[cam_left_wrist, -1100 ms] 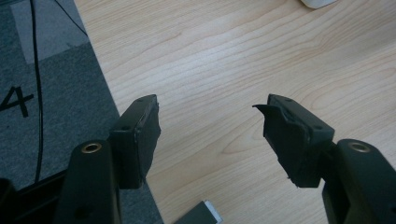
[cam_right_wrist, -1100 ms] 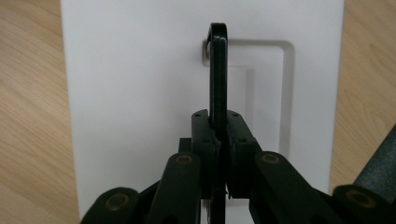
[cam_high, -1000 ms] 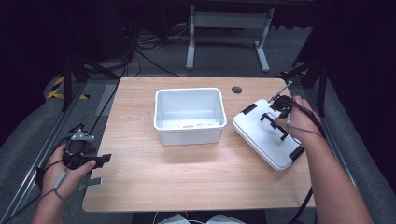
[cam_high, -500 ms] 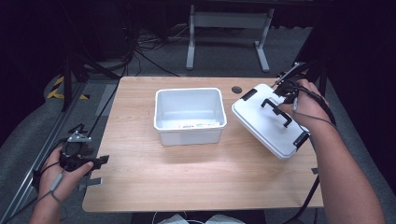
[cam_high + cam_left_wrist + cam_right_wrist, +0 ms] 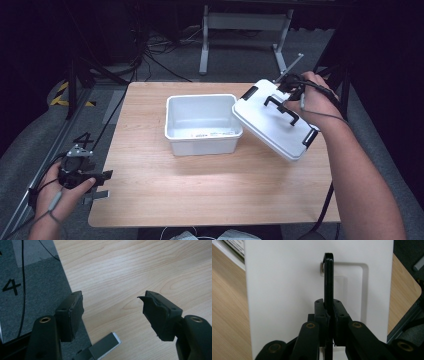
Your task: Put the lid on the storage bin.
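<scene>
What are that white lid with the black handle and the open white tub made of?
The white lid looks like smooth moulded plastic with an even matte sheen. Its black handle seems to be glossy plastic. The white tub appears to be the same plastic, with thin rounded walls.

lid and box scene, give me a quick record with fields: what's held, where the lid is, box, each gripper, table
held: black handle of the white lid, pinched by the right gripper
lid position: lifted and tilted, its left edge by the box's right rim; touching or not cannot be told
box: white box open, mid-table, something flat and pale on its floor
left gripper: empty; its jaws, which have just been opening, stand apart at the table's near left edge
right gripper: shut on the handle, above the table's right side
table: wooden table, bare in front of the box
</scene>
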A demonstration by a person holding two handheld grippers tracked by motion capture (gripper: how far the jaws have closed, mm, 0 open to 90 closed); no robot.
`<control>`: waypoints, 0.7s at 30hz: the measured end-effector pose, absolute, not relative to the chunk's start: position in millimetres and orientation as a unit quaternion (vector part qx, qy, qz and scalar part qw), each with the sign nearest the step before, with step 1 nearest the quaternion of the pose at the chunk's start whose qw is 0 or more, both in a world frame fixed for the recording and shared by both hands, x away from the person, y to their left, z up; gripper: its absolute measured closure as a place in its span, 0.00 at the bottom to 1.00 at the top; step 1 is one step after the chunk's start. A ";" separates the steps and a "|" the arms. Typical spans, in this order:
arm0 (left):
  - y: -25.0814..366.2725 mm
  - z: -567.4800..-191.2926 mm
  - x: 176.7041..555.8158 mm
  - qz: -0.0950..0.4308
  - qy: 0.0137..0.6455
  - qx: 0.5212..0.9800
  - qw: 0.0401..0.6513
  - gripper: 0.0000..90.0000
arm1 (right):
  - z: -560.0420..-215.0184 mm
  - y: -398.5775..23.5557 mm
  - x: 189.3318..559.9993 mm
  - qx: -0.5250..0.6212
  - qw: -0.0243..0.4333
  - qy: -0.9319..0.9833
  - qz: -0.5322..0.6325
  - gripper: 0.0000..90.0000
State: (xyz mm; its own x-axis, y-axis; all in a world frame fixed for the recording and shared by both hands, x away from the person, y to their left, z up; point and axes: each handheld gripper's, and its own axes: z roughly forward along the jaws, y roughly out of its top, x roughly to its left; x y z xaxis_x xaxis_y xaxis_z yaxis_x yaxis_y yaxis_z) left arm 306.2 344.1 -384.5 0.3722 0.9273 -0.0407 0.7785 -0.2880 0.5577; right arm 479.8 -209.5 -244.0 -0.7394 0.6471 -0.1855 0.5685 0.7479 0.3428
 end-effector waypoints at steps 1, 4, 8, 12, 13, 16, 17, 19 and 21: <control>345.1 -384.6 304.4 0.148 0.544 0.787 0.253 0.37 | -242.5 -204.6 480.9 0.322 0.146 0.925 0.135 0.95; 348.5 -385.0 299.5 0.147 0.547 0.784 0.252 0.37 | -239.2 -187.9 483.5 0.306 0.146 0.930 0.139 0.95; 353.6 -386.4 294.1 0.143 0.556 0.779 0.251 0.36 | -235.1 -165.6 487.7 0.284 0.136 0.937 0.151 0.95; 358.0 -387.3 290.5 0.142 0.561 0.777 0.248 0.36 | -229.9 -144.3 491.3 0.265 0.134 0.942 0.155 0.95; 359.0 -387.0 290.0 0.141 0.562 0.776 0.250 0.36 | -228.7 -139.6 492.1 0.261 0.135 0.943 0.155 0.95; 361.6 -385.5 289.8 0.144 0.566 0.770 0.256 0.36 | -226.4 -125.8 494.6 0.251 0.131 0.946 0.160 0.95; 362.5 -384.3 290.1 0.141 0.566 0.771 0.254 0.36 | -225.6 -120.9 495.4 0.247 0.126 0.947 0.164 0.95; 361.9 -384.2 291.4 0.144 0.567 0.769 0.258 0.35 | -224.3 -111.2 495.6 0.241 0.126 0.948 0.165 0.95; 361.3 -384.1 292.3 0.143 0.566 0.770 0.259 0.35 | -224.0 -106.8 495.5 0.236 0.128 0.949 0.165 0.95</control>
